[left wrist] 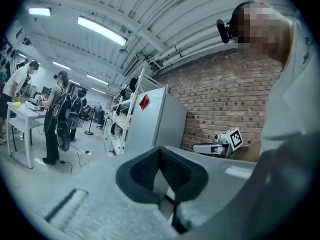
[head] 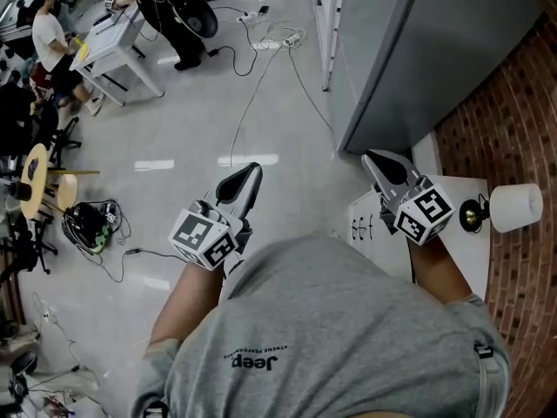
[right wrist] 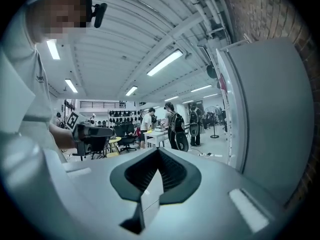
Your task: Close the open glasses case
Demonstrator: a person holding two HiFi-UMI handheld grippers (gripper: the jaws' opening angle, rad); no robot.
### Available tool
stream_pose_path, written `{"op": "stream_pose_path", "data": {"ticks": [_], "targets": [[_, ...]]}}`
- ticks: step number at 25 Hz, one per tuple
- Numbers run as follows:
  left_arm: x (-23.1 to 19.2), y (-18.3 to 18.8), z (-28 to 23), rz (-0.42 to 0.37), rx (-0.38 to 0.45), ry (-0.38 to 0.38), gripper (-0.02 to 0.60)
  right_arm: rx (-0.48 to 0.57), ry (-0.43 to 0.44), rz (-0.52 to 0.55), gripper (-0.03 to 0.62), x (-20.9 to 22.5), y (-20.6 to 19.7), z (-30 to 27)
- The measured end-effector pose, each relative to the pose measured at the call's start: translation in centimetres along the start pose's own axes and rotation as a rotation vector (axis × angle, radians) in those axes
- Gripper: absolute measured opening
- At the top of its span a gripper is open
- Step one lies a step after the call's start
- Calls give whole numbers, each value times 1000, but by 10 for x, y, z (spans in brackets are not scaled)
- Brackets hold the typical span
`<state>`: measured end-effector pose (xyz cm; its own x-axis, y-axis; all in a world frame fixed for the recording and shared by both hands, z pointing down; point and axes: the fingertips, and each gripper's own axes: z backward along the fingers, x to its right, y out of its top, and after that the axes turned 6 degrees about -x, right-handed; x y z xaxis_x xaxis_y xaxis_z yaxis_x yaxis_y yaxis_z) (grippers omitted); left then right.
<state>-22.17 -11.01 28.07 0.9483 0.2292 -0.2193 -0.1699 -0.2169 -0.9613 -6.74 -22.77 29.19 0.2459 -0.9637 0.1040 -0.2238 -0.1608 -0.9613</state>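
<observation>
Grey jersey, the person's T-shirt [head: 322, 338], fills the bottom of the head view, with a bare forearm reaching out on each side. Just ahead, the left gripper [head: 252, 172] is held roughly level above the pale floor [head: 174, 138], its marker cube [head: 207, 238] close to the hand. In the left gripper view its dark ribbed pads [left wrist: 145, 171] meet at the tips: jaws fully together, nothing between them. The right gripper [head: 372, 158] reads the same in its own view, jaws pressed together and empty. Its body lies over the near corner of a white table [head: 466, 251]. Its tips are near the foot of a tall grey cabinet [head: 418, 50]. Each gripper view catches the other gripper off to one side, the two well apart. On the table lies a sheet with dark print [head: 361, 226]. Near the table's outer edge a white cylinder [head: 515, 207] sits on a dark stand. A brick wall [head: 513, 111] runs beside the table and cabinet. The glasses case shows in none of the three views. Farther out, cables [head: 261, 77] trail across the floor and a black bag [head: 87, 225] lies near a round wooden stool [head: 35, 177]. At the far end, people [head: 48, 33] gather around a white work table [head: 117, 46]. Strip lights hang under a ribbed ceiling.
</observation>
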Motion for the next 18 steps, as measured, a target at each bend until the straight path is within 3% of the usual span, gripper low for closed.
{"op": "stream_pose_path", "data": {"ticks": [5, 11, 18], "targets": [[-16, 2, -15, 6, -7, -20, -3, -6, -20, -2, 10, 10, 2, -14], [-56, 15, -12, 0, 14, -105, -3, -10, -98, 25, 10, 1, 19, -47], [-104, 33, -1, -58, -6, -160, -3, 19, -157, -20, 10, -12, 32, -87]]}}
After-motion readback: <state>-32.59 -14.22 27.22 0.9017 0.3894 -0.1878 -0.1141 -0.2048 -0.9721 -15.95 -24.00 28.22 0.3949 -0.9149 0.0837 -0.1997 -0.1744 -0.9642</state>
